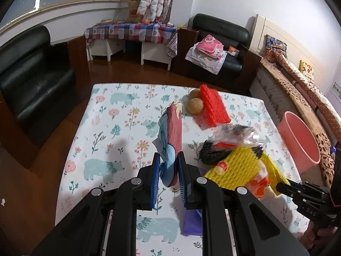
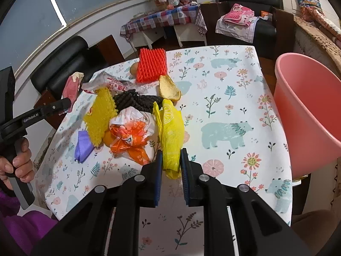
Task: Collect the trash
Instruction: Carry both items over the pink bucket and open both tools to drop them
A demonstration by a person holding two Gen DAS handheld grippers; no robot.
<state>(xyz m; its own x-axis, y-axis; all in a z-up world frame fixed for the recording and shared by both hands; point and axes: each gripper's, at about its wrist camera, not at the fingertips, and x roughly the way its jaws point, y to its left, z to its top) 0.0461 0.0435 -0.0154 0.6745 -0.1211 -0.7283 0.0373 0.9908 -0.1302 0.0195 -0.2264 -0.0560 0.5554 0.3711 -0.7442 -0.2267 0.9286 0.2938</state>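
The left tongs are pinching a flattened dark-red and pale-blue wrapper, its blue pads pressing on both sides of the lower end while the rest is standing up above the table. The right tongs are clamping a crumpled yellow plastic bag printed with a lemon slice, and the bag is stretching forward from the narrow gap between the fingers.

Just beyond the right tongs, toward the table's left edge, a heap of trash is lying: an orange-and-white plastic bag, a purple scrap, a yellow foam fruit net, and behind them a black foam net and a clear wrapper with red print. A piece of pale peel is sitting just past the black net.

Nearer the far edge, a red foam net is resting against a brown round fruit.

Off the table's right edge, a pink plastic bucket is standing with its mouth tipped toward the table.
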